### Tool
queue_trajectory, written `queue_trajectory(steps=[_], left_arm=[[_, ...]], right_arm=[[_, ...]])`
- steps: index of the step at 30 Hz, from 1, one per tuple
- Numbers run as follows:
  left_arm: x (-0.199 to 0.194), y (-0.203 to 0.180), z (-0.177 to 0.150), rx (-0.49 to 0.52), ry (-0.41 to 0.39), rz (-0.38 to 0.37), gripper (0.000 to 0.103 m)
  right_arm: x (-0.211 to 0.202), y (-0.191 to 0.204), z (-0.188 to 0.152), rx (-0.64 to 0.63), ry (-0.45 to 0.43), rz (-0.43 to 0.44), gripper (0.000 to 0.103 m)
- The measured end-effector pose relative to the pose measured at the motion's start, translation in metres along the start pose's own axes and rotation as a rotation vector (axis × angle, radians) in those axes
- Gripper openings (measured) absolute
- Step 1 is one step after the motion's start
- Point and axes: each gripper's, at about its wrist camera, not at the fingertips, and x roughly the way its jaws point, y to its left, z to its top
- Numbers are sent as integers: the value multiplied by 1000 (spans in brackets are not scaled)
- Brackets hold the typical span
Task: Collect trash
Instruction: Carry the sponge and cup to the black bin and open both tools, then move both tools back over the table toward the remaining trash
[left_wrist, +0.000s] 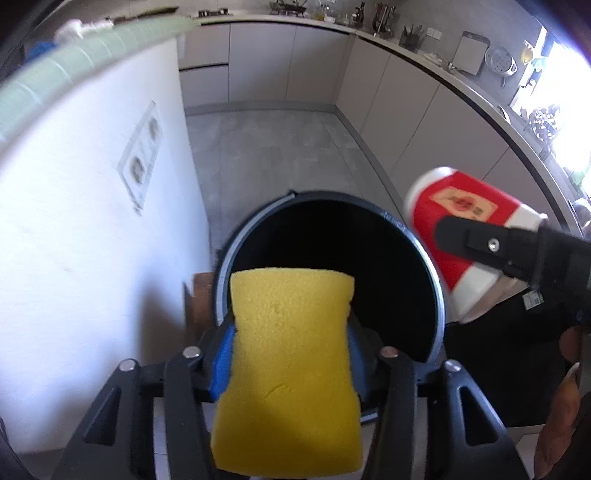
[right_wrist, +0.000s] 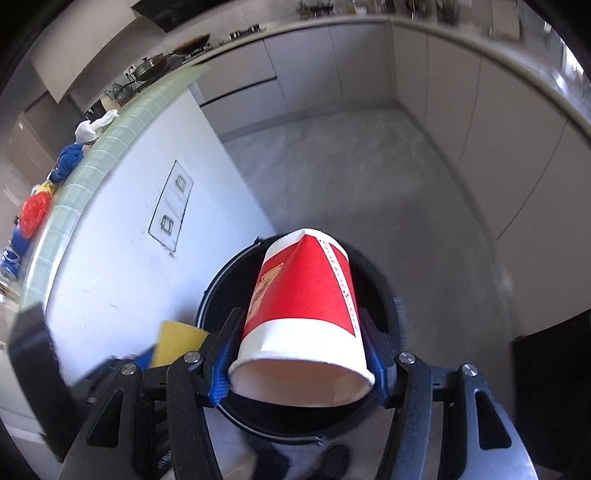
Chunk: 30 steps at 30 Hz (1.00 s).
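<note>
Left gripper: blue pads sit against the two long edges of a yellow rectangular foam sponge, jaws about halfway apart, sponge pinched at its waist and bulging slightly above the pads. It appears held, though whether the squeeze is firm I cannot tell. The sponge hangs over the near rim of a round black trash bin with a metal rim, its mouth open and dark inside.

Right gripper: blue pads bear on opposite sides of a red-and-white paper cup near its open mouth, jaws about halfway apart. Cup lies tilted, base pointing away and down toward the bin, mouth toward the camera. In the left wrist view the cup hangs just beside the bin's right rim.

Handling, as a judgement: both pieces are light. Sponge is soft and springy, so it forgives any grip; edges at the middle serve well. Cup is thin-walled and crushes easily; the rolled lip is its stiffest part, a sound place to hold.

Beyond: a white island wall with twin sockets to the left, grey floor, pale cabinets behind.
</note>
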Motion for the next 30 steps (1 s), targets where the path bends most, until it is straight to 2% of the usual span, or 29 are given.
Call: queue_trajectory(steps=[1,2,3,4,5,7,10,13,16,18,23,30], left_arm=[[10,0,0,-5,13,31,67],[20,3,-1,-18,44,90,78],[23,7,-1,-36,55,108,79],[23,12,-3,-67,54,103,81],[20,15,-4,-77,50,115,83],[10,16,-5,-73,26,152,83],[-4,15,-4,-81,17,153,83],[-21,8,7,-72,-9,154,84],[-46,-3,11,-58,-52,134,96],[-63,-12,16,-42,-80,138,97],[-113,-19,16,-25,-145,121,97],[-173,7,4,-40,-219,178,98]], right_arm=[[12,-8,3,35,35,67,74],[24,-15,7,61,72,92,79],[33,-27,13,104,90,58,96],[33,-33,15,133,74,64,103],[29,-44,19,177,53,95,103],[16,-56,23,203,22,57,103],[-4,-61,27,194,-24,1,103],[-32,-54,28,137,-99,-83,103],[-58,-50,25,70,-176,-154,103],[-70,-50,25,42,-192,-186,103],[-101,-46,20,12,-214,-204,103],[-151,-2,4,-136,-282,-208,103]])
